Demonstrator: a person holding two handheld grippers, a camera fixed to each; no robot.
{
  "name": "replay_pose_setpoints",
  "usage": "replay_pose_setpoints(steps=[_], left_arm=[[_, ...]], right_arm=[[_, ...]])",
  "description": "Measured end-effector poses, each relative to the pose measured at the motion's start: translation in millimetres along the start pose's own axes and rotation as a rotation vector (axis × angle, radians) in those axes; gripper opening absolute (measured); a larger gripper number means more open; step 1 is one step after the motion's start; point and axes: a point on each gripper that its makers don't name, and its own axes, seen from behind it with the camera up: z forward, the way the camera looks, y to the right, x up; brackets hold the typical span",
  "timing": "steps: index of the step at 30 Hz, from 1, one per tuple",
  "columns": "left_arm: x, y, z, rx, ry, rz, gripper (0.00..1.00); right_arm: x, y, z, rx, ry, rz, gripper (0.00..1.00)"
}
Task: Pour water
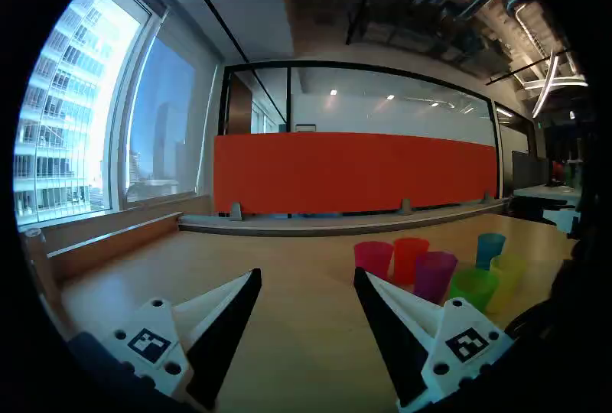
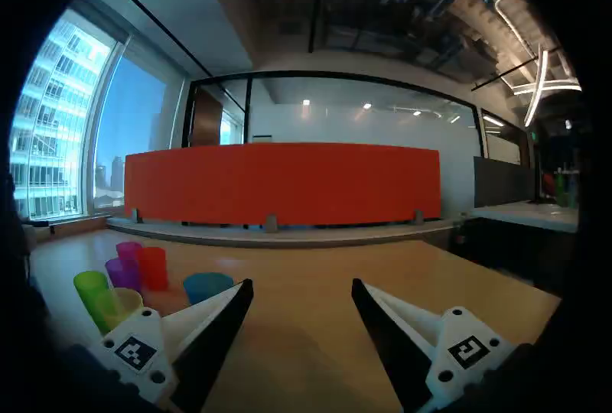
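Six bright cups (image 1: 434, 275) stand close together on the table (image 1: 191, 260), just past the left gripper (image 1: 307, 271) on its right side. Both the left gripper and the right gripper (image 2: 302, 283) have their jaws wide apart.

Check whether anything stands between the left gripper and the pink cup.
Nothing visible does. The left gripper is open over bare table, and the pink cup stands at the edge of the cluster of cups, just past one fingertip, with only that table between them.
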Motion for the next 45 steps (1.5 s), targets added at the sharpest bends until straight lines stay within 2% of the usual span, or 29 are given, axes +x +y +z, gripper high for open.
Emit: replay_pose_setpoints(steps=[33, 39, 45], left_arm=[[-0.1, 0.2, 1.0, -0.006, 0.000, -0.001, 0.90], [0.4, -3.1, 3.2, 0.006, -0.003, -0.011, 0.90], [13.0, -6.2, 1.6, 0.009, 0.005, -0.035, 0.90]], right_arm=[[-1.0, -2.0, 1.6, 0.010, 0.001, -0.001, 1.00], [-2.8, -4.0, 5.4, 0.021, -0.009, -0.006, 1.00], [4.5, -4.3, 7.3, 0.017, -0.014, -0.025, 1.00]])
